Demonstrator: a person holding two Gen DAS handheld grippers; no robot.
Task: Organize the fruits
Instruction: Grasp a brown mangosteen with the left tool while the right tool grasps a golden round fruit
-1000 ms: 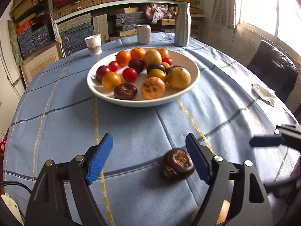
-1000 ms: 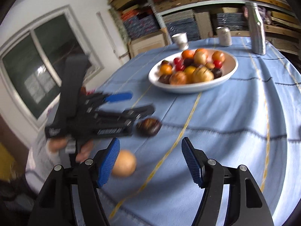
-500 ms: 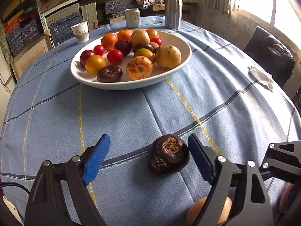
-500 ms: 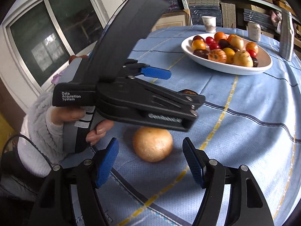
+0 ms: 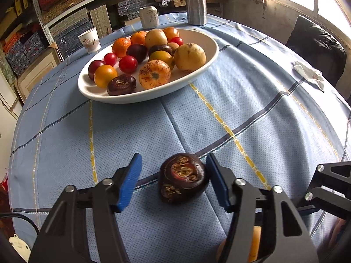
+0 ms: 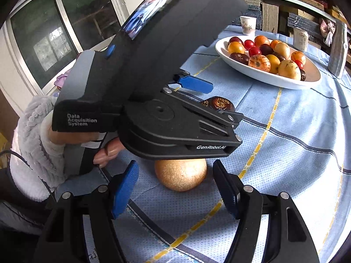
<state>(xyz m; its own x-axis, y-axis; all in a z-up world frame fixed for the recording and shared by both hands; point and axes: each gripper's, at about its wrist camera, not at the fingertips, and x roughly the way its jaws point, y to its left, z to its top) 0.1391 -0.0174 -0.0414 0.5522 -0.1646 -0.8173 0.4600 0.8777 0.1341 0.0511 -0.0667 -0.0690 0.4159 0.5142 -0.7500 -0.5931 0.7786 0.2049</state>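
A broad stretch of blue checked cloth lies bare between the white bowl (image 5: pixel 198 77) of fruit and the near rim of the round counter (image 5: pixel 252 100), which curves away on both sides. A paper cup (image 5: pixel 90 41), a can (image 5: pixel 149 17) and a metal bottle (image 5: pixel 196 2) stand behind the bowl, near the far edge. The left gripper (image 5: pixel 173 177) has its jaws wide, with the dark purple fruit (image 5: pixel 183 178) lying on the cloth between them, just beside the right pad and apart from the left one. The right gripper (image 6: pixel 175 188), jaws also wide, frames the round tan fruit (image 6: pixel 181 174), which sits on the cloth near the counter's close edge, partly under the left gripper's body, touching neither pad.
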